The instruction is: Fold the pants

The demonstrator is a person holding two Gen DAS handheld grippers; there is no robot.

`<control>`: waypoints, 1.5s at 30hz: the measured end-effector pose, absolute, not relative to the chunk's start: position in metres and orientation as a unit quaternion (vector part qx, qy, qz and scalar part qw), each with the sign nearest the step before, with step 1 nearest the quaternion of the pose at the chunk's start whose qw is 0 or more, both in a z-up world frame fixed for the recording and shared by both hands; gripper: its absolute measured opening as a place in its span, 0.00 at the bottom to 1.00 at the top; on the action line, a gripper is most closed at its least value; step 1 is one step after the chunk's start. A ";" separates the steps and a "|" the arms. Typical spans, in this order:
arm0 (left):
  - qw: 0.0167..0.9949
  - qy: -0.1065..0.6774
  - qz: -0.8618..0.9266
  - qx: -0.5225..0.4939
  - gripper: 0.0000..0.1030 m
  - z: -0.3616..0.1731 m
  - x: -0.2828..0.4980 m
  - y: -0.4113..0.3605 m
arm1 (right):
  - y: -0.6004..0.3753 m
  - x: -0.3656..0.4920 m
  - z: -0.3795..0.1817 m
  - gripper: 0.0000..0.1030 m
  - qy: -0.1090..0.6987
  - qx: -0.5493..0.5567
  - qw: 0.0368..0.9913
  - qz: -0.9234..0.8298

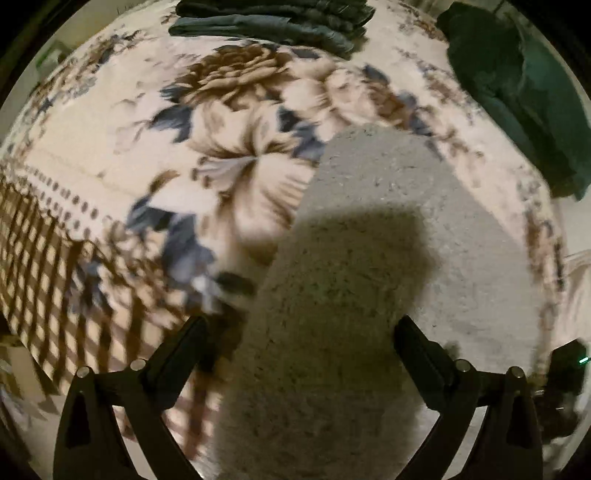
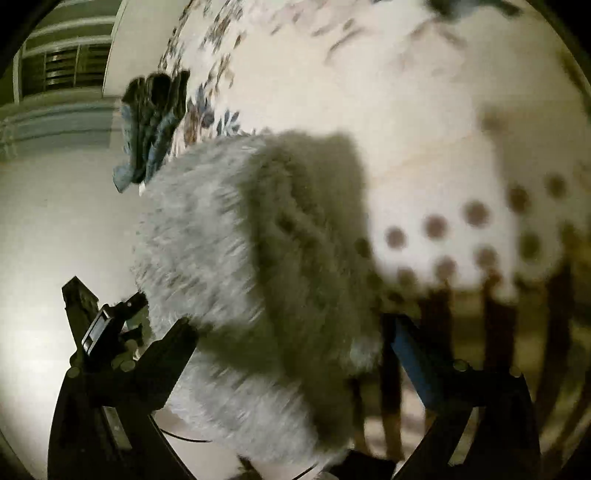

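Left wrist view: left tool (image 1: 299,332) spread wide, released, above fuzzy grey pants (image 1: 369,236) lying flat on floral blanket (image 1: 110,147). Folded dark garments (image 1: 280,26) at far edge; green garment (image 1: 517,92) far right.

Right wrist view: right tool (image 2: 291,332) released, fingers apart, fuzzy pants (image 2: 229,240) between them, hanging over blanket edge (image 2: 443,129). Dark garments (image 2: 155,118) beyond. Left tool (image 2: 96,325) low left.

Fuzzy grey pants (image 1: 369,240), folded into a thick pad, flat on the floral blanket (image 1: 110,155).
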State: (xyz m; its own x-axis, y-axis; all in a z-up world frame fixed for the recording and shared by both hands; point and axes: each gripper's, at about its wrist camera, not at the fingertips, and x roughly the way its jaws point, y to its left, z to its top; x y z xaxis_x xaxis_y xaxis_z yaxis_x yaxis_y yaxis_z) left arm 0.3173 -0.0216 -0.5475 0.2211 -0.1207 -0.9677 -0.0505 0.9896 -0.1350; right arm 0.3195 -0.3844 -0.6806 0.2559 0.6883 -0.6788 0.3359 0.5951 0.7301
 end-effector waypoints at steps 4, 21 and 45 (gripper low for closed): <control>0.770 0.627 -0.041 -0.111 1.00 -0.572 0.328 0.004 | -0.376 0.333 -0.692 1.00 0.609 0.421 0.655 0.155; 0.731 0.616 -0.175 -0.235 0.54 -0.567 0.328 0.020 | -0.346 0.348 -0.694 0.47 0.579 0.492 0.622 0.187; 0.793 0.520 -0.184 -0.258 0.43 -0.302 0.523 0.099 | -0.259 0.527 -0.416 0.41 0.530 0.429 0.703 0.203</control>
State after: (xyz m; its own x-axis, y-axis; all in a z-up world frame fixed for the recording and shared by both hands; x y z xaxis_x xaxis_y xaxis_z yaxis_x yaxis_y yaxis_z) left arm 0.5228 0.0985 -0.3016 0.3917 -0.5604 -0.7297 0.0233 0.7989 -0.6010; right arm 0.5272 -0.2595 -0.4158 0.3557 0.7399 -0.5710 0.1698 0.5496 0.8180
